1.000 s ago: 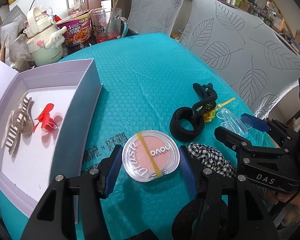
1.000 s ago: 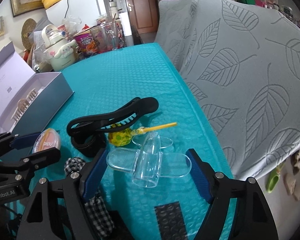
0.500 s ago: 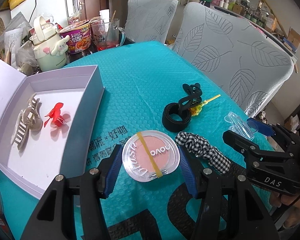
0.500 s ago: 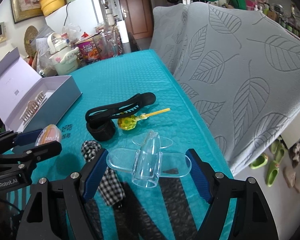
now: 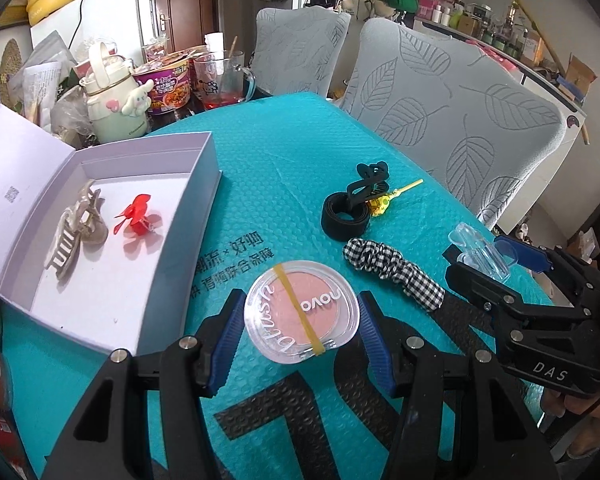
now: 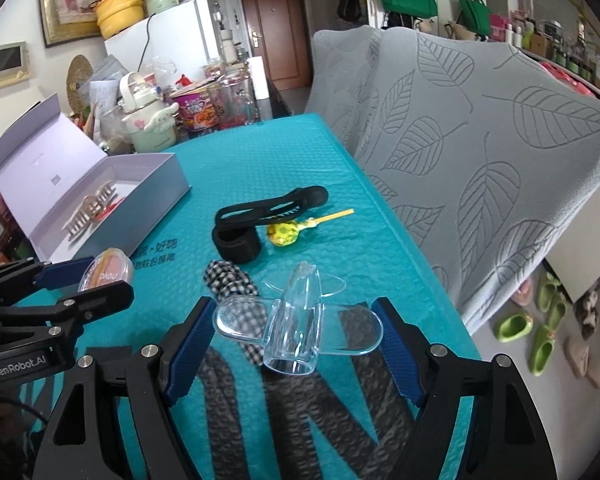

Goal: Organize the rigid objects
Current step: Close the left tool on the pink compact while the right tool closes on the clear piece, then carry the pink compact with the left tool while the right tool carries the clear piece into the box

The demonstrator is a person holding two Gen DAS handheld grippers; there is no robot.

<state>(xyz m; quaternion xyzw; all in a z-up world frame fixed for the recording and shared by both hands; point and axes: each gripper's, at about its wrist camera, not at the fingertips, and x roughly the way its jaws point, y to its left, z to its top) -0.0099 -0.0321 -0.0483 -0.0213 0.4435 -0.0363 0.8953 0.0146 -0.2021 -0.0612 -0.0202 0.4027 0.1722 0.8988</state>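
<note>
Left wrist: left gripper [image 5: 301, 316] is pinching blush compact [image 5: 301, 316]; right gripper [image 6: 298, 326] is clamping clear clip [image 6: 298, 326]; keep both level toward open box [image 5: 204, 148].

left tool [image 5: 301, 330] clamps blush compact [image 5: 301, 317] | white box [image 5: 204, 200] left | scrunchie [image 5: 395, 270] right

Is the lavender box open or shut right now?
Open. The lavender box has its lid standing up at the left, and its white floor shows a beige claw clip and a red clip inside.
</note>
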